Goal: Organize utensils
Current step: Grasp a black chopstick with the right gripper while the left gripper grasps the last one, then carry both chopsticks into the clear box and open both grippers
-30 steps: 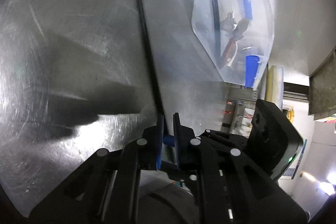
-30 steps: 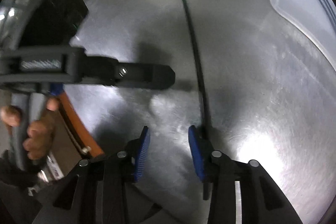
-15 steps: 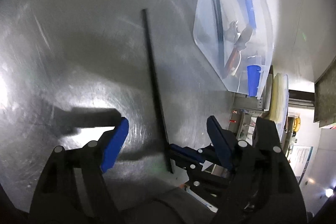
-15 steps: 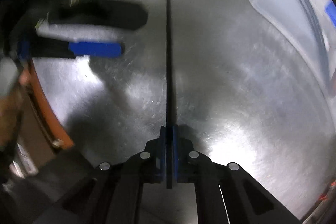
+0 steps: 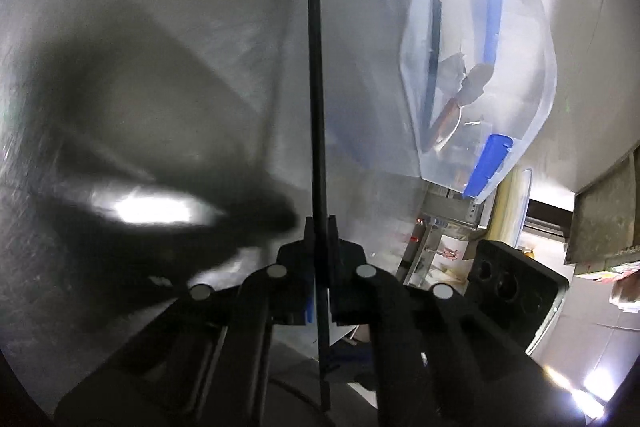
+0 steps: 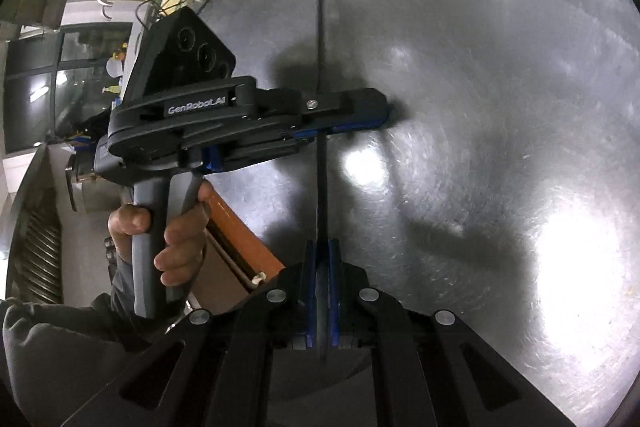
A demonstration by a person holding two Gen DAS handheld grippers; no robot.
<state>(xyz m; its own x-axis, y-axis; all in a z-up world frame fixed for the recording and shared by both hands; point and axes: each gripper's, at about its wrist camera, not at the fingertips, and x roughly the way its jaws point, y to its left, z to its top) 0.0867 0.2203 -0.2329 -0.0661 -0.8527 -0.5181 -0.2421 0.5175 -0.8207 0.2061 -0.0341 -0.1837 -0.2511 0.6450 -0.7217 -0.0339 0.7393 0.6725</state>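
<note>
A long black chopstick (image 6: 322, 187) runs straight away from my right gripper (image 6: 321, 247), which is shut on its near end. My left gripper (image 6: 376, 113) comes in from the left and is shut across the stick's middle. In the left wrist view the same chopstick (image 5: 316, 87) sticks up out of the left gripper (image 5: 320, 227), with its tail passing back under the fingers. It hangs over the steel table (image 5: 160, 47). The right gripper's black housing (image 5: 516, 291) shows at the lower right there.
A clear plastic bin (image 5: 404, 67) lies at the table's far right and holds black chopsticks, a spoon and blue-handled pieces. A person's hand (image 6: 176, 239) grips the left gripper's handle. An orange-brown edge (image 6: 240, 239) lies beside the table's near-left side.
The right gripper closed on the chopstick's end. The left gripper let go, opened wide around the stick, then shut on it again further along. The stick now points straight ahead in both views.
</note>
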